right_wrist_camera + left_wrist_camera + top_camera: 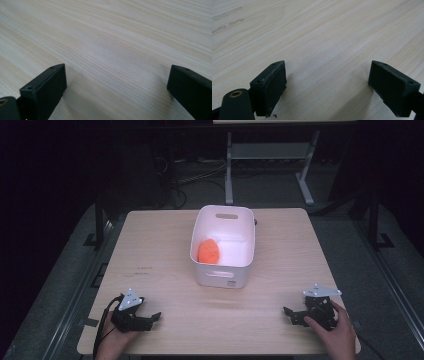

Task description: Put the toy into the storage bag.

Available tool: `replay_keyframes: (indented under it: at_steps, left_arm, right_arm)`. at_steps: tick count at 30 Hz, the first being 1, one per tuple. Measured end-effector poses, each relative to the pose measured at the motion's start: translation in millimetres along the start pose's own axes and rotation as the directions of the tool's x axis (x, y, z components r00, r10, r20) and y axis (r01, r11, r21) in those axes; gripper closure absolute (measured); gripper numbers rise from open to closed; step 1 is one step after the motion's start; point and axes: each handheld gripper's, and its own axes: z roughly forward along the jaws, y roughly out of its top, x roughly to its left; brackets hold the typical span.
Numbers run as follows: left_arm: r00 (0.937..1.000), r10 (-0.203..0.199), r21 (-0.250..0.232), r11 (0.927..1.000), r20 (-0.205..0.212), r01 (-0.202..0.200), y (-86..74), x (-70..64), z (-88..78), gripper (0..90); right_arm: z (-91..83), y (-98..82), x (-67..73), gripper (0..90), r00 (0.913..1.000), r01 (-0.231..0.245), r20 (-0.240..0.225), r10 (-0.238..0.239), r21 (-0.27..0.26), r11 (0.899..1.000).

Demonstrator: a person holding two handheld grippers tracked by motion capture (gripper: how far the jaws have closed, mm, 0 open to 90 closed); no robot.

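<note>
1. While both grippers rest near the table's (165,250) front edge, left gripper (150,319) and right gripper (292,314) jaws are spread, empty.
2. Orange object (208,251) lies inside white bin (225,275), well apart.
3. Risk, likely: reaching in could snag the bin wall and shove it.

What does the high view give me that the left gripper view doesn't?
High view alone: the white bin mid-table with an orange object inside, the right tongs in a hand, and the floor beyond. Left gripper view alone: a close look at the left tongs, jaws wide apart with nothing between them. Both: the wooden table and the left tongs resting low near its front edge.
</note>
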Motion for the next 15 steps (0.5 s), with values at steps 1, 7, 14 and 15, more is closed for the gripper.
replay_keyframes:
  at_steps: [1, 7, 14, 15]
  left_arm:
    - [1.0000, 0.000, 0.000, 1.0000, 0.000, 0.000, 0.0, 0.1, 0.1, 14.0]
    - [1.0000, -0.005, 0.003, 1.0000, 0.000, 0.005, -0.3, 0.3, -0.4, 13.6]
    - [1.0000, -0.006, 0.004, 1.0000, 0.000, 0.006, -0.3, 0.5, -0.5, 13.6]
    - [1.0000, -0.006, 0.004, 1.0000, 0.000, 0.006, -0.4, 0.5, -0.5, 13.7]
  right_arm:
    - [0.0, 0.0, 0.0, 1.9, 1.0000, 0.000, 0.000, 0.000, 0.000, 1.000]
    - [0.0, 0.0, 0.0, 1.9, 1.0000, 0.000, 0.000, 0.000, 0.001, 1.000]
    - [0.0, 0.0, -0.1, 1.8, 1.0000, 0.000, 0.000, 0.000, 0.001, 1.000]
    - [0.0, 0.0, -0.1, 1.8, 1.0000, 0.000, -0.001, 0.000, 0.001, 1.000]
